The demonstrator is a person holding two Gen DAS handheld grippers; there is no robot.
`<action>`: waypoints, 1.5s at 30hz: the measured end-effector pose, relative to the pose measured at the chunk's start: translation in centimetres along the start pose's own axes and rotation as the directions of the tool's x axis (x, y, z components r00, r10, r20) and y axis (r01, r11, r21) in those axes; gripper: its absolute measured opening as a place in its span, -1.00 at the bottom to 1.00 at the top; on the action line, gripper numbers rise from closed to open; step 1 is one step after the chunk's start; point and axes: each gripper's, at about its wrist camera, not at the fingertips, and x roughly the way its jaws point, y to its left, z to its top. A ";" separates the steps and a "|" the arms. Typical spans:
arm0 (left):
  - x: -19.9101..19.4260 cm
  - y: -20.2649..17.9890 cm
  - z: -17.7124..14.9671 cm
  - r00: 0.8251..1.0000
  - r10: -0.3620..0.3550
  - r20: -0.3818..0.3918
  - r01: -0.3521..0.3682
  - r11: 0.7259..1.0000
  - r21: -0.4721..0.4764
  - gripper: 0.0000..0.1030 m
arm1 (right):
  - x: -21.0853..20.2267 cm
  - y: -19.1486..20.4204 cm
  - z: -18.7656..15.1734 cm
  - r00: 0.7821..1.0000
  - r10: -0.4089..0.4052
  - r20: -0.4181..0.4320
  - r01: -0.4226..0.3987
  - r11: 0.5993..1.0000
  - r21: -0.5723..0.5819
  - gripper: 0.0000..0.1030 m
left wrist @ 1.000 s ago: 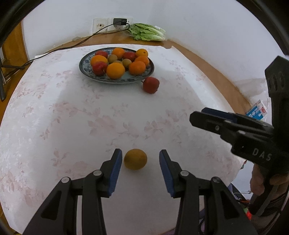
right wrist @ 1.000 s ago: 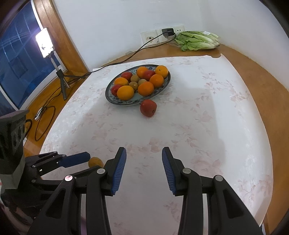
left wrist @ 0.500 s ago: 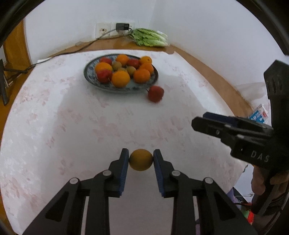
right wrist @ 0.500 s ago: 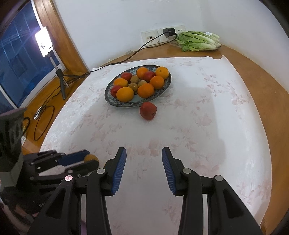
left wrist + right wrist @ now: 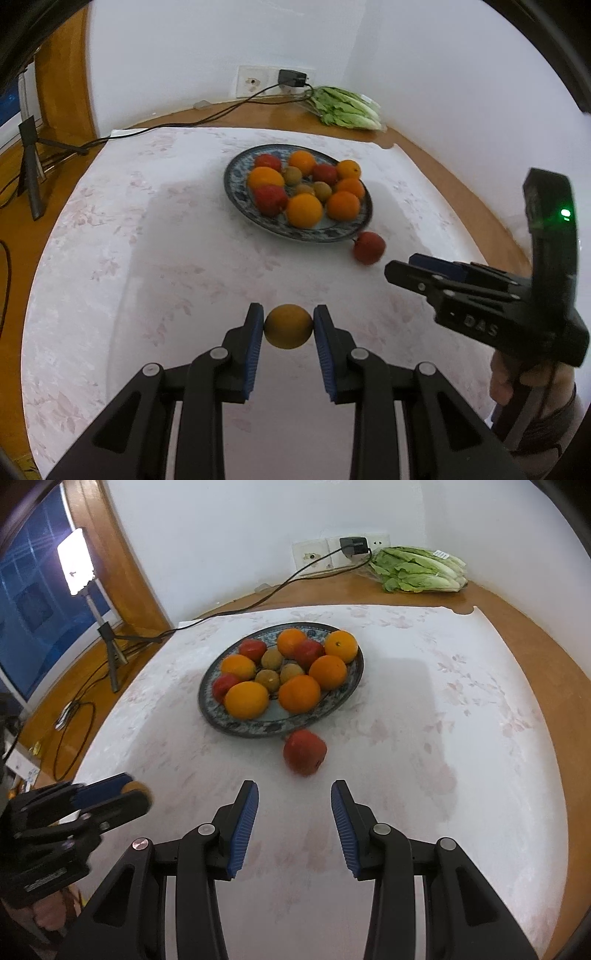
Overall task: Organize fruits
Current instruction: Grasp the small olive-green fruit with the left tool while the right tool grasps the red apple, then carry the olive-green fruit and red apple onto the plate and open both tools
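Note:
My left gripper (image 5: 288, 325) is shut on a small yellow-orange fruit (image 5: 288, 326) and holds it above the white cloth, short of the plate. The blue patterned plate (image 5: 236, 192) holds several oranges, red apples and small brown fruits. A loose red apple (image 5: 368, 247) lies on the cloth just off the plate's near right rim. My right gripper (image 5: 294, 795) is open and empty, just short of that apple (image 5: 305, 751), which is ahead between its fingers. The left gripper (image 5: 110, 794) with the fruit shows at the left of the right wrist view.
A bundle of lettuce (image 5: 417, 570) lies at the back by the wall. A cable (image 5: 258, 598) runs from the wall socket (image 5: 354, 546) across the wooden table edge. A lamp on a tripod (image 5: 107, 635) stands at the left.
My left gripper closed on the yellow-orange fruit and lifted it off the cloth toward the plate. My right gripper moved forward, closer to the loose red apple, still open.

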 end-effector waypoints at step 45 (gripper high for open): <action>2.3 -0.4 7.3 0.995 0.013 0.102 -0.015 1.000 0.018 -0.43 | 0.3 -1.5 4.1 0.997 0.019 0.070 -0.017 1.000 -0.024 -0.37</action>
